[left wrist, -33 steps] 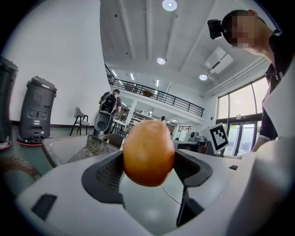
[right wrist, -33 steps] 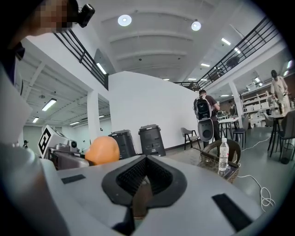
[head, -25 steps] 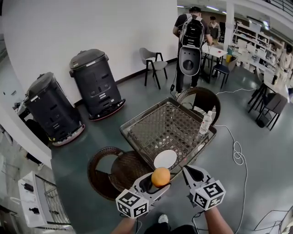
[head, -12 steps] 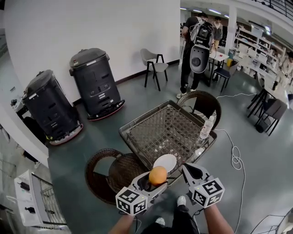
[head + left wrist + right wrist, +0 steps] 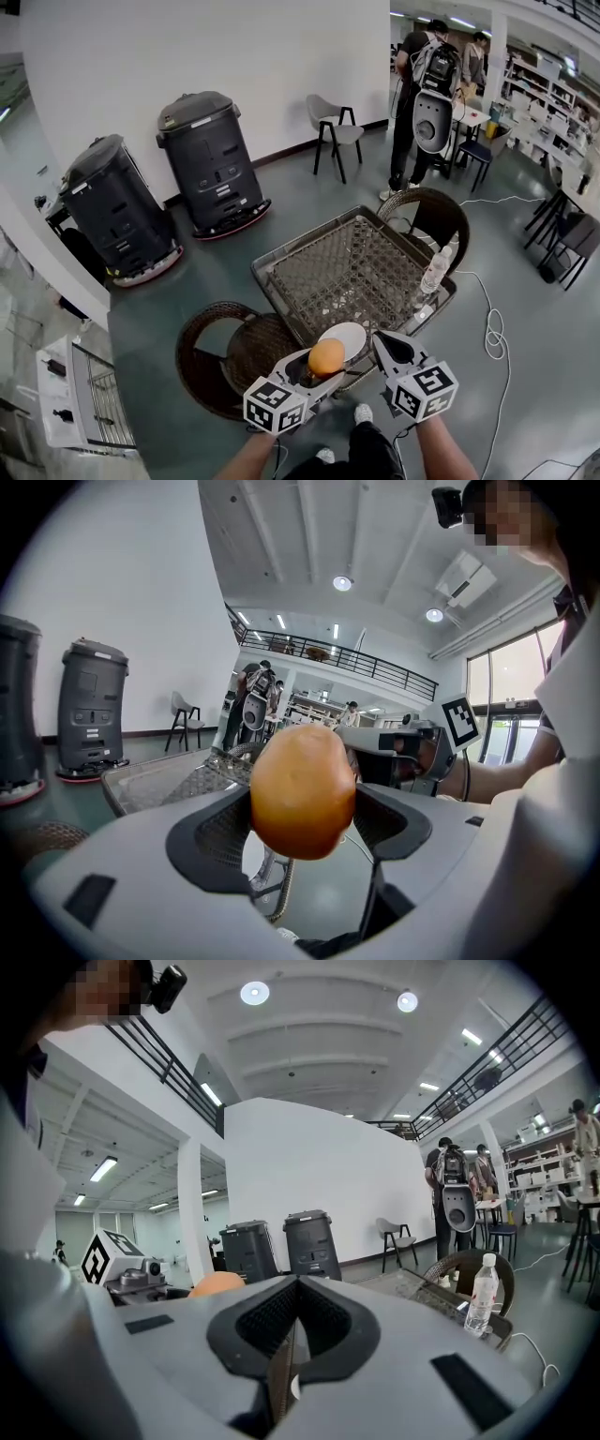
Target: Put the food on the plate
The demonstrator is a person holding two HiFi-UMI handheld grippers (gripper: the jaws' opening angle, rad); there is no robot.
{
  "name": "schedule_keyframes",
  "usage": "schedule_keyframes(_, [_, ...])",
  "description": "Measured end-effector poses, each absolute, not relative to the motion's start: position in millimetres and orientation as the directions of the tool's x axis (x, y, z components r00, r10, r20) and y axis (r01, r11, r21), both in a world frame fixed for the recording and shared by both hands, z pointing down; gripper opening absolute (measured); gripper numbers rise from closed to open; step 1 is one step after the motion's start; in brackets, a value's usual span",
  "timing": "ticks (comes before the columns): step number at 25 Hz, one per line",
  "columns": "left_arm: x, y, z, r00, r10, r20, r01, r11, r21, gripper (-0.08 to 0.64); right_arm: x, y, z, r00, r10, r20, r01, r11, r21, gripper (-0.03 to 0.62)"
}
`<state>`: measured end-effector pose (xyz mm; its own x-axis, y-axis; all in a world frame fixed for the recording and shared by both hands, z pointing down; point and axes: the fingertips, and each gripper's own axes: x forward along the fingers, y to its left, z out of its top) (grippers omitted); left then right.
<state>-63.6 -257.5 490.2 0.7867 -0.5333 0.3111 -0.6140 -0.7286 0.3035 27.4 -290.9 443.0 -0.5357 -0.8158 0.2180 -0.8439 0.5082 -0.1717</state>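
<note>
An orange-coloured round fruit [image 5: 326,356] [image 5: 302,789] sits clamped between the jaws of my left gripper [image 5: 319,367] [image 5: 300,829], held in the air just short of the table's near corner. The white plate [image 5: 343,339] lies on that corner of the wicker table [image 5: 352,267], partly hidden behind the fruit. My right gripper [image 5: 391,348] [image 5: 295,1321] hovers to the right of the fruit, its jaws pressed together with nothing in them. In the right gripper view the fruit [image 5: 217,1283] peeks over the left jaw.
A clear water bottle [image 5: 435,270] [image 5: 482,1293] stands at the table's right edge. Wicker chairs sit at the near left [image 5: 230,352] and far right [image 5: 427,216]. Two dark wheeled machines [image 5: 211,159] stand by the wall. People stand at the back [image 5: 422,84]. A cable [image 5: 489,323] lies on the floor.
The view has shifted as I stepped closer; the table and plate sit slightly nearer. Both grippers keep their pose, the fruit still held. The people at the back moved right.
</note>
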Motion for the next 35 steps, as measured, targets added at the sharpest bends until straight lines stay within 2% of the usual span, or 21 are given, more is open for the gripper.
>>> schedule_keyframes(8, [-40,-286,538,0.751,-0.508,0.422,-0.64,-0.719,0.272,0.347,44,-326,484,-0.562,-0.78,0.276,-0.827,0.52,-0.216,0.005])
schedule_keyframes(16, [-25,-307,614,0.698,-0.449,0.558,-0.668,-0.688,0.284,0.345,49,-348,549,-0.581,-0.716,0.388,-0.814,0.517,-0.264,0.005])
schedule_keyframes(23, [-24,-327,680,0.604,-0.403,0.687,-0.731,-0.623,0.277,0.347,54,-356,598,-0.584,-0.659,0.474,-0.811,0.502,-0.301,0.005])
schedule_keyframes(35, [-15,-355,738,0.501,-0.353,0.79,-0.769,-0.6,0.219,0.347,59,-362,643,-0.594,-0.607,0.528,-0.803,0.485,-0.345,0.005])
